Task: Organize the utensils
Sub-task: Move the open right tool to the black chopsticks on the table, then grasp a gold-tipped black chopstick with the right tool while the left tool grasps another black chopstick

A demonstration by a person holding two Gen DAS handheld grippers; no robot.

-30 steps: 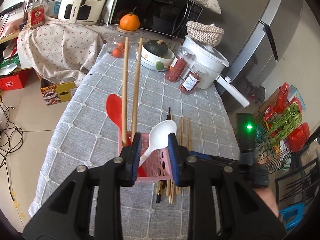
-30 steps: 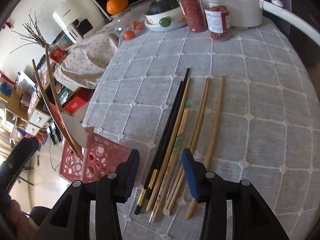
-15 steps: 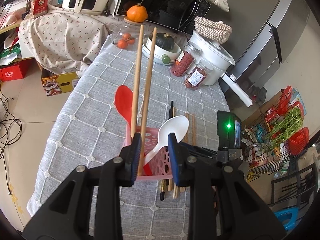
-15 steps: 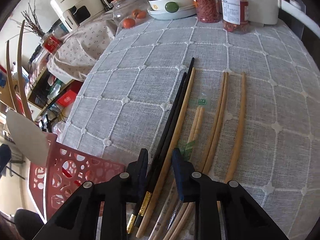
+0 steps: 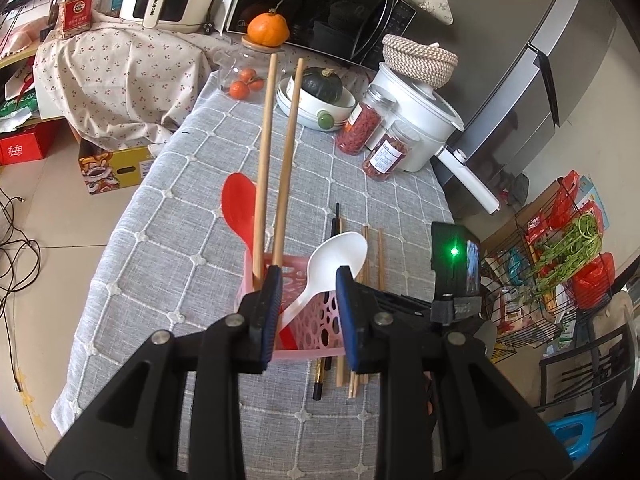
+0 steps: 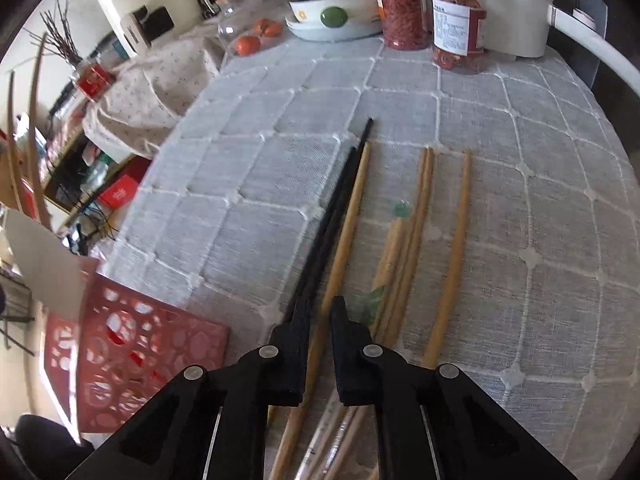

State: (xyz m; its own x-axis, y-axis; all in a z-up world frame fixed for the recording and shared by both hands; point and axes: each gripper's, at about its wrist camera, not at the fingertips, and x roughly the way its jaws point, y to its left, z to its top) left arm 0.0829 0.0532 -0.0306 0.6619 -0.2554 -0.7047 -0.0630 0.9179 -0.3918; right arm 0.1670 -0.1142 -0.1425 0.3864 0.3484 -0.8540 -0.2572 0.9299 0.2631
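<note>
My left gripper [image 5: 308, 292] is shut on the near wall of a pink basket [image 5: 316, 320] on the grey tablecloth. The basket holds a white spoon [image 5: 340, 252], a red spoon [image 5: 238, 204] and two upright wooden chopsticks [image 5: 280, 140]. Right of it, more chopsticks [image 5: 372, 248] lie on the cloth. My right gripper [image 6: 320, 316] is low over them. Its jaws are closing on a light wooden chopstick [image 6: 348, 216] that lies between them. A black pair [image 6: 340, 188] runs along the left finger. Further wooden chopsticks [image 6: 420, 208] lie to the right. The basket [image 6: 132, 352] is at lower left.
At the far end of the table stand two jars [image 6: 400, 4], a white rice cooker [image 5: 416, 120], a bowl with a green squash [image 5: 320, 100] and a glass jar of oranges [image 5: 244, 80]. The table's left edge [image 5: 120, 216] drops to the floor.
The right gripper's jaws have narrowed from wide apart to a slim gap around the wooden chopstick, and it has sunk closer to the cloth. The left gripper keeps hold of the basket.
</note>
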